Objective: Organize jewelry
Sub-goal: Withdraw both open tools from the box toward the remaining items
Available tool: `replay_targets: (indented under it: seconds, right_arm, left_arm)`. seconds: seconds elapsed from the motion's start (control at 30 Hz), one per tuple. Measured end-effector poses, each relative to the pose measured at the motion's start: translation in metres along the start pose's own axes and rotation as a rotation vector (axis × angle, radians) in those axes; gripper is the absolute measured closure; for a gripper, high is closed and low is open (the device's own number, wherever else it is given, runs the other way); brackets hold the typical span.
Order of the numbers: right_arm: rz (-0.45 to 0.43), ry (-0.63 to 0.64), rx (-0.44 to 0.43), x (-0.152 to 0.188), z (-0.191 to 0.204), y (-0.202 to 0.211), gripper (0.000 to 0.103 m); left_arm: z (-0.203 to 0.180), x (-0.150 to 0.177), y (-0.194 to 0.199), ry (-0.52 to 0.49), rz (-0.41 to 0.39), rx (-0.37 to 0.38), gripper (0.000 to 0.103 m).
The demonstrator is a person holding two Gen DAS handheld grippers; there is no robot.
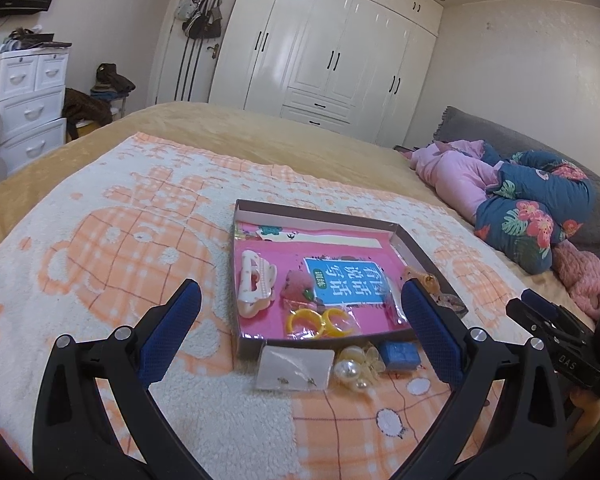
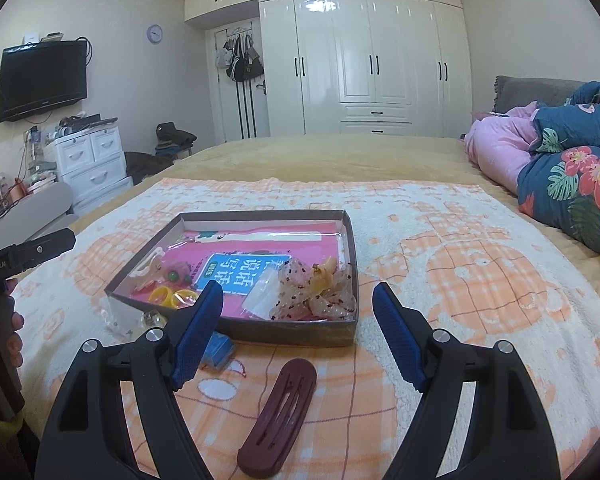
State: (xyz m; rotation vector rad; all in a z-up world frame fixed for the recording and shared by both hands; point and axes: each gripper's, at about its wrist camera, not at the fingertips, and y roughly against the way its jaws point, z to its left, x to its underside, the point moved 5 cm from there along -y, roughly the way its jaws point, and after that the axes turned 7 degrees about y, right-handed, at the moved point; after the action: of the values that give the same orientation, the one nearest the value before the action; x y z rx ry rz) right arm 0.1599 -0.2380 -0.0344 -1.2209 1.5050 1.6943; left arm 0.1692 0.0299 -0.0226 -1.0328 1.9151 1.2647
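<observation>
A shallow cardboard box (image 1: 324, 216) (image 2: 236, 328) lined with a pink booklet lies on the towel. Inside are a white hair claw (image 1: 256, 284), yellow rings (image 1: 320, 322) (image 2: 172, 296), a pink charm (image 1: 298, 286) and a spotted sheer bow (image 2: 320, 292). Outside its near edge lie an earring packet (image 1: 296, 368), pearl earrings (image 1: 356, 366) and a small blue box (image 1: 400, 354) (image 2: 220, 350). A maroon hair clip (image 2: 280, 408) rests between the right gripper's fingers on the towel. My left gripper (image 1: 300, 300) and right gripper (image 2: 298, 296) both hover open, holding nothing.
An orange-and-white towel (image 1: 120, 248) (image 2: 460, 272) covers a yellow bedspread. Folded pink and floral quilts (image 1: 520, 204) (image 2: 572, 172) lie at the right. The right gripper's body (image 1: 560, 340) shows at the left view's right edge. A hand (image 2: 12, 340) holds the left gripper's handle.
</observation>
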Motion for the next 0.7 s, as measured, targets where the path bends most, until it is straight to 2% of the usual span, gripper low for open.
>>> replay_targets:
  seconds: [0.7]
  right_arm:
    - [0.079, 0.041, -0.031, 0.035, 0.017, 0.016, 0.028]
  left_arm:
    - [-0.034, 0.046, 0.004, -0.092, 0.092, 0.045, 0.011]
